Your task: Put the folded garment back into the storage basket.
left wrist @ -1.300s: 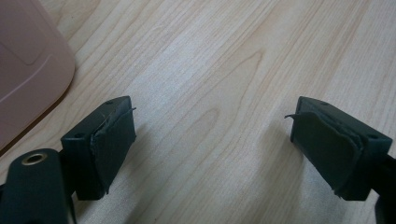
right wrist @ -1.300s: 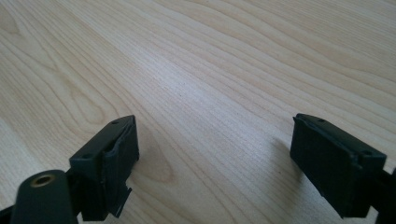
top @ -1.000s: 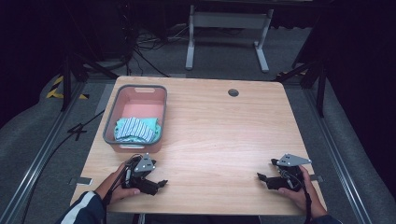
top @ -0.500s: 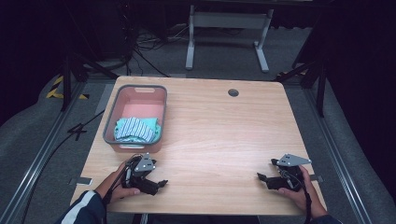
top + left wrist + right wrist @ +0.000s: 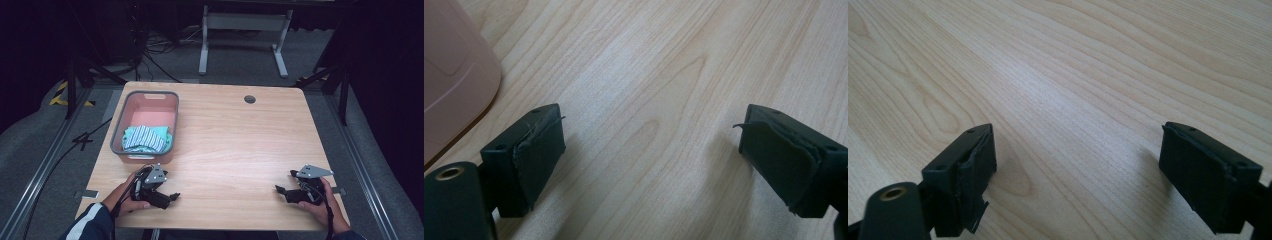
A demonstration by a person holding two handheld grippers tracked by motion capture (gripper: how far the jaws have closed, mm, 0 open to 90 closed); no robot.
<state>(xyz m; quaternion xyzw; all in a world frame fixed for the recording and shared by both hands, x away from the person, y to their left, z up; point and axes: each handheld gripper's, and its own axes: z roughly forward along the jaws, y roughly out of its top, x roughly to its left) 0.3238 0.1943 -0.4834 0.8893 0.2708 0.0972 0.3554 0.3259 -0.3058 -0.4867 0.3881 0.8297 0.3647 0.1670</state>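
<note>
My left gripper rests near the table's front edge at the left, held by a hand in a striped sleeve, its jaws pointing right. Its own view shows the left gripper open, with bare wood between the black pads. My right gripper lies at the front right in the other hand, jaws pointing left. In its own view the right gripper is open too, nothing between its pads. A pink basket with a grey rim stands just behind the left gripper and holds folded striped and teal cloths.
The wooden table has a round cable hole at the back. The basket's pink wall shows at the upper left of the left gripper view. A metal frame and cables lie on the floor beyond the table.
</note>
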